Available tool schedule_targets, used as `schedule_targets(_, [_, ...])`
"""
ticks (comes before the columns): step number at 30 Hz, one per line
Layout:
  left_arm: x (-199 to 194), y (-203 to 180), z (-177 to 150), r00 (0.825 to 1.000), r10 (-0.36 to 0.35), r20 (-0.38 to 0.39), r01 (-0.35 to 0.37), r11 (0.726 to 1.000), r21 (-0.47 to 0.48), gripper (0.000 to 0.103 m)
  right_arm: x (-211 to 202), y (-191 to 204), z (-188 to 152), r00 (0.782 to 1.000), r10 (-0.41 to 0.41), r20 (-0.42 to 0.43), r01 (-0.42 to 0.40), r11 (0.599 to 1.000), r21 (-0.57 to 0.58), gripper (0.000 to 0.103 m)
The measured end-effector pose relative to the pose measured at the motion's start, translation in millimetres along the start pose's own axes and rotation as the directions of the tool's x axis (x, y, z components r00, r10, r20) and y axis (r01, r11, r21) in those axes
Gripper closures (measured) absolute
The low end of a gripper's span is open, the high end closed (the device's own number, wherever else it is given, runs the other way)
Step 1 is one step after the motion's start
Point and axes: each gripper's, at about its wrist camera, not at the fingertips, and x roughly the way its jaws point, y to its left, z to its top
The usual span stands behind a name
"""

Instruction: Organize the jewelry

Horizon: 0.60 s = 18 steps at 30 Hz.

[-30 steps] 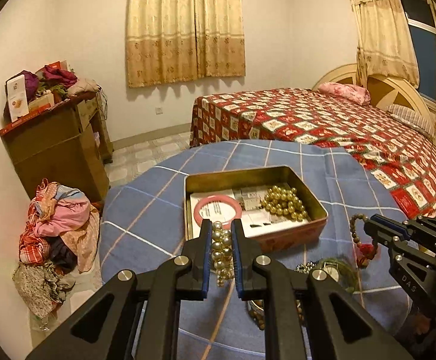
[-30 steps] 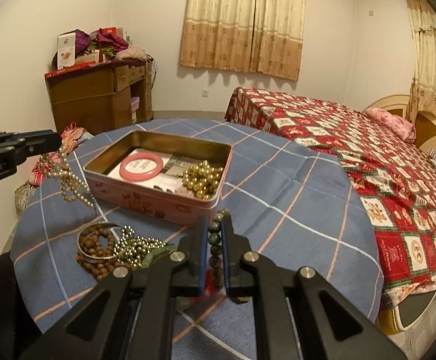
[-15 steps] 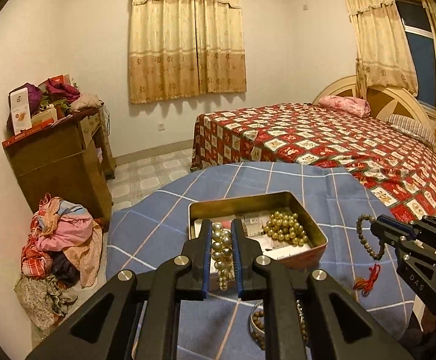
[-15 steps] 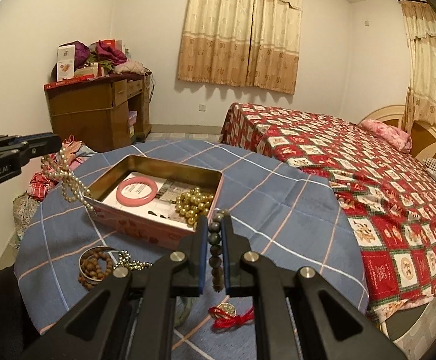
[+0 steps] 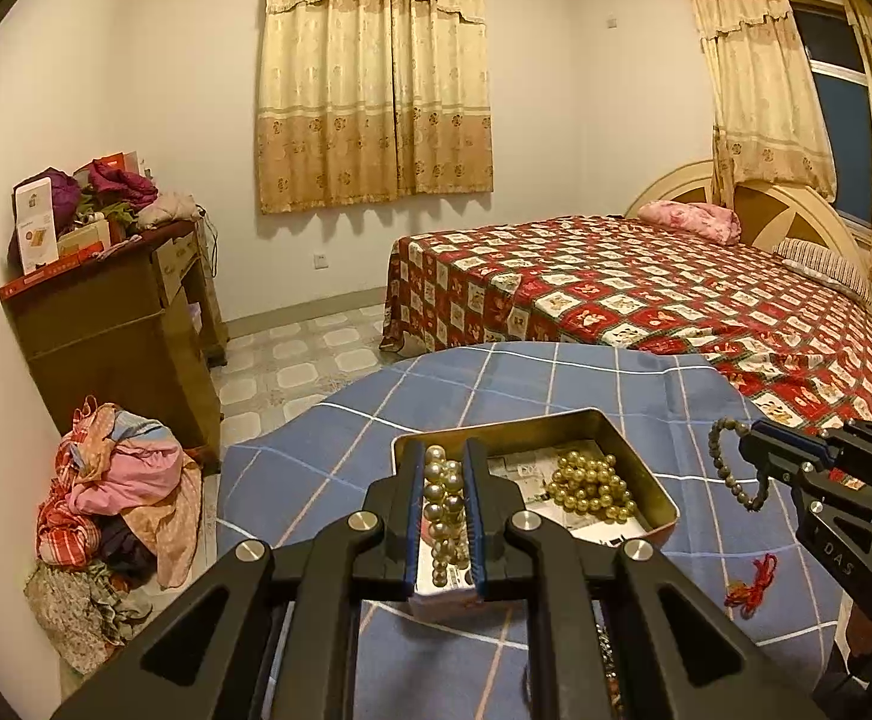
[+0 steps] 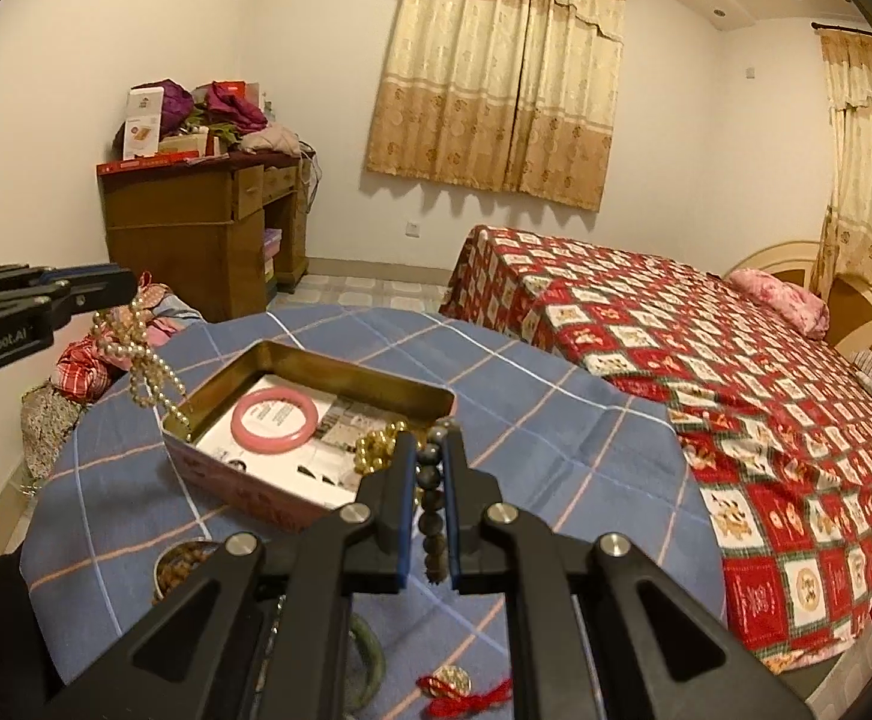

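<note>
Pearls (image 5: 445, 501), limp and slippery, hang pinched in left tool (image 5: 445, 462) over tin (image 5: 634, 444); right tool (image 6: 431, 450) pinches dark beads (image 6: 432, 516).

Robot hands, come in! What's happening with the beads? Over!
Left gripper shut on pearl necklace, over tin. Right gripper shut on dark bead bracelet, beside tin. Nothing blocking.

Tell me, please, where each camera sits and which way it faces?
Left wrist: on the left gripper, facing tin and bed; holds pearl strand; right gripper at right.
Right wrist: on the right gripper, same way; holds dark bead string; left gripper at left.
Shared: tin, bed, desk.
</note>
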Motion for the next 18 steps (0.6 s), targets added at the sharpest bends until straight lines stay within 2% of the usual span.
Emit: schedule_targets(18, [49.9,-8.9,20.9,0.998,0.047,-0.029,-0.045,0.996,0.078,0.091,41.2,10.7,37.1,0.998,0.054,0.016,-0.054,0.998,-0.032,0.093])
